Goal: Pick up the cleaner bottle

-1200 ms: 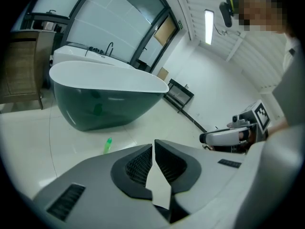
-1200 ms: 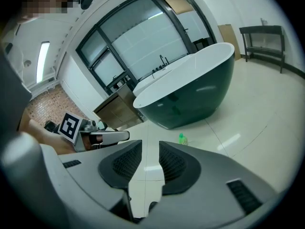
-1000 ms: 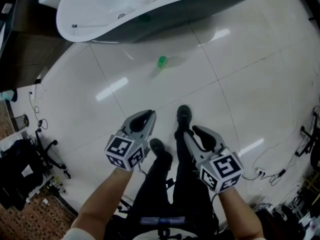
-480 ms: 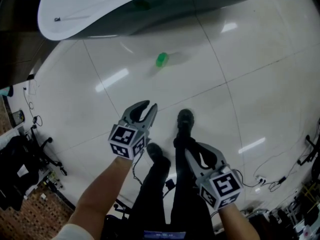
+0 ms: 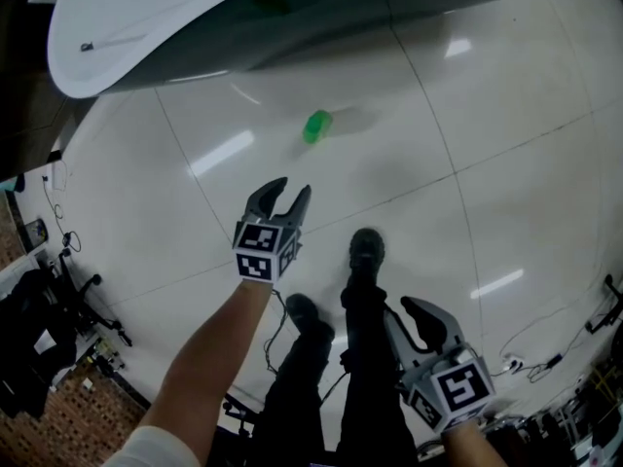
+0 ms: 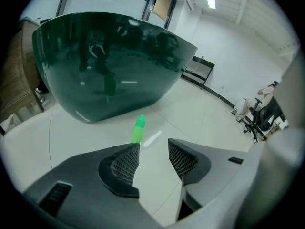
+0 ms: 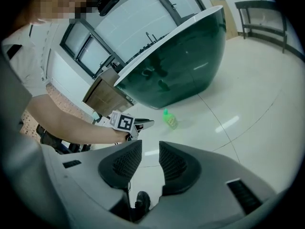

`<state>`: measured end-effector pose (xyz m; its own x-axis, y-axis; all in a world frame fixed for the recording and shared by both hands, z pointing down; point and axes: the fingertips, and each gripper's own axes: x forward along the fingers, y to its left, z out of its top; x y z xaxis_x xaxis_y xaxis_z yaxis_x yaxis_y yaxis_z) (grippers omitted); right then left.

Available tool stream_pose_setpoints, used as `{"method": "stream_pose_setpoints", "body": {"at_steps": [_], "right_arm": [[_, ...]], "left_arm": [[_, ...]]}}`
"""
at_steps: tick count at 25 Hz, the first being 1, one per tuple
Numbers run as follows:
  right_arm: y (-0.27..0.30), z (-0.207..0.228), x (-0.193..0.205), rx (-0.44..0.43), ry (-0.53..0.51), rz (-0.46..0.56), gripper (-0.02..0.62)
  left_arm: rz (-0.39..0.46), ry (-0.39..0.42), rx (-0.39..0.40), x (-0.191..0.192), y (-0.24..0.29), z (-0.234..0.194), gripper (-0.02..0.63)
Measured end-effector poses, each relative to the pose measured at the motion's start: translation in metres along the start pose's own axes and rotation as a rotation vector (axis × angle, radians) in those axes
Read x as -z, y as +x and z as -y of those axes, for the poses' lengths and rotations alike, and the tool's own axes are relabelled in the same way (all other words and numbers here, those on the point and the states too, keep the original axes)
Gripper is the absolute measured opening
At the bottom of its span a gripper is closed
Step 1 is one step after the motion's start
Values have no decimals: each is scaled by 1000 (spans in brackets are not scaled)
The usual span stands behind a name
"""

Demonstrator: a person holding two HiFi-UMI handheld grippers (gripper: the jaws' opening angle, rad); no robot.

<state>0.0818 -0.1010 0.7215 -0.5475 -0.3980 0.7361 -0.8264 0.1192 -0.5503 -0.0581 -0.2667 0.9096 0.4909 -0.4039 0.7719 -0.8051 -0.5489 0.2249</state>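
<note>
The cleaner bottle [image 5: 316, 125] is small and bright green and stands on the glossy white tile floor in front of a big tub. My left gripper [image 5: 288, 192] reaches out toward it and stops short of it, apart from it. In the left gripper view the bottle [image 6: 138, 129] shows upright just beyond the left fingertip. The left gripper [image 6: 153, 148] is open; its jaws have just been opening, with only floor between them. My right gripper [image 5: 413, 309] hangs back near my legs, its jaws a little apart and empty [image 7: 150, 152]. From the right gripper view, the bottle [image 7: 169, 119] is far ahead.
A large oval bathtub [image 5: 175, 42], white inside and dark green outside [image 6: 109, 66], stands just behind the bottle. My shoes [image 5: 366, 251] are on the floor between the grippers. Office chairs and cables [image 5: 58, 290] crowd the left edge, and more cables [image 5: 531, 358] lie at the right.
The left gripper has stretched forward toward the bottle and its jaws have spread apart. The right gripper has dropped back toward the lower right of the head view.
</note>
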Motion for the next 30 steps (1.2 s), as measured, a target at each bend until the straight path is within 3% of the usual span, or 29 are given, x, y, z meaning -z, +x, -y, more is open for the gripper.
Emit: {"method": "stream_pose_setpoints", "body": {"at_steps": [8,12,16,21,26,30], "right_arm": [[16,29,13,13,44,-48,109],[22,40,19,16,55,-52,109],[30,50,27,11,71,-58,109],[37,49,33,19,79,-71,109],[39,61,39,30,76,-76,109],[40,71,41,44,84,-74,109]], "left_arm": [[-15,39,-42,6,58,-25,232],[-35,97,-56,7,84,-36,242],[-15,120,-62,1,111,-43,306],[-17,160,-47,-5,136,-48,308],[-8,137,-84,-12,158,-66,308],[-12,175,-58,-12,172,-59,308]]}}
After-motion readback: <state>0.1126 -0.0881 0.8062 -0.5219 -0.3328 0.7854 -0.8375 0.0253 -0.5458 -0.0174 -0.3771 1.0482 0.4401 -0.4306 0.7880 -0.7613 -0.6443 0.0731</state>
